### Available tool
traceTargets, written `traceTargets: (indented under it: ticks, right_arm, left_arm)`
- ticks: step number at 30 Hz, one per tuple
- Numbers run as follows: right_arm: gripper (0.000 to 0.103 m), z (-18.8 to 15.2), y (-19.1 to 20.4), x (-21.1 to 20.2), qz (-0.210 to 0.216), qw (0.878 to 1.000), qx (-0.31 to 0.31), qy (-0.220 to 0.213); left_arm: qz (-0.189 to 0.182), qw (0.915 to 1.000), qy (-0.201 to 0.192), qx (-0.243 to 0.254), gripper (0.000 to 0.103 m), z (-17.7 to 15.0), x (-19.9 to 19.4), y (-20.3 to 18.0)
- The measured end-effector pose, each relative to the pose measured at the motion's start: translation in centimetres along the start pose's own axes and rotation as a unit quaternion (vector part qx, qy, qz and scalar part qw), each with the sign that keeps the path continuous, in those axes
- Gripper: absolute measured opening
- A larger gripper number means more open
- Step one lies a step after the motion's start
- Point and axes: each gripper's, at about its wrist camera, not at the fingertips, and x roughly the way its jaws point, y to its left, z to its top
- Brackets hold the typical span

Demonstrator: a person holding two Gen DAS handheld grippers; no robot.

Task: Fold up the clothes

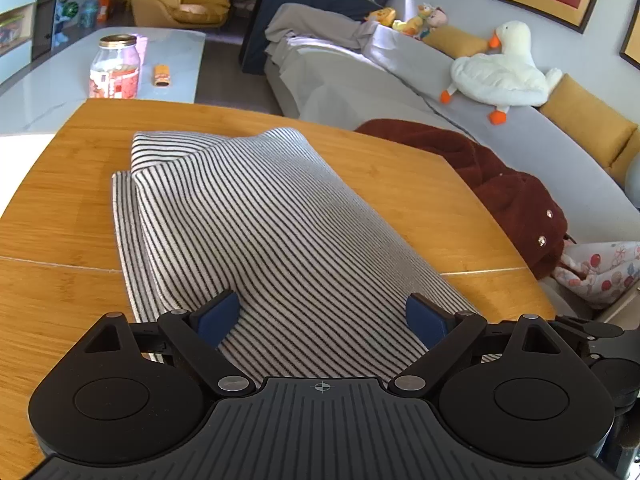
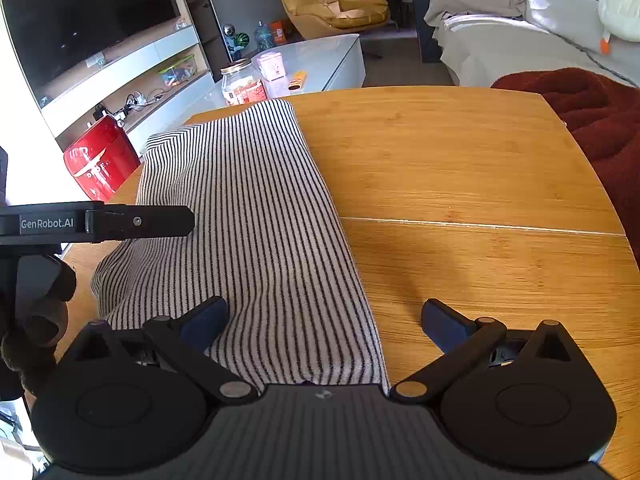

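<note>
Lying lengthwise on the wooden counter [image 2: 480,160], the striped garment [image 1: 248,216] is already doubled into a long band, one layer edge peeking out along its left side. It looks a soft, light knit that would sag and slide on itself, so the near corners seem the place to pinch. The left gripper [image 1: 322,316] and right gripper [image 2: 324,320] both hover at that near end, jaws spread wide and empty.
</note>
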Motion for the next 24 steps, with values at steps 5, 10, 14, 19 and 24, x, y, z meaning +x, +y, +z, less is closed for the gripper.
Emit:
traceTargets:
  ticks: [5, 10, 14, 19, 24]
  right_arm:
    - [0.103, 0.4, -0.7, -0.2, 0.02, 1.0, -0.001, -0.002]
    - [0.103, 0.8, 0.6, -2.7, -0.017, 0.992, -0.095, -0.077]
    - [0.103, 0.6, 1.1, -2.6, -0.025, 0.988, -0.142, -0.058]
    - [0.103, -0.7, 1.4, -2.6, 0.004, 0.988, -0.151, -0.008]
    - [0.085, -1.1, 3.9, -5.3, 0.034, 0.967, -0.249, -0.027]
  left_arm:
    - [0.004, 1.0, 0.003, 0.0, 0.094, -0.1, -0.1, 0.1]
    - [0.016, 0.9999, 0.002, -0.001, 0.094, -0.6, -1.4, 0.4]
    - [0.02, 0.9998, 0.001, 0.009, 0.095, -2.1, -3.3, 0.2]
    - [0.044, 0.998, 0.022, 0.038, 0.096, -5.0, -4.5, 0.3]
    - [0.069, 0.9959, 0.026, 0.052, 0.097, -5.8, -6.6, 0.8]
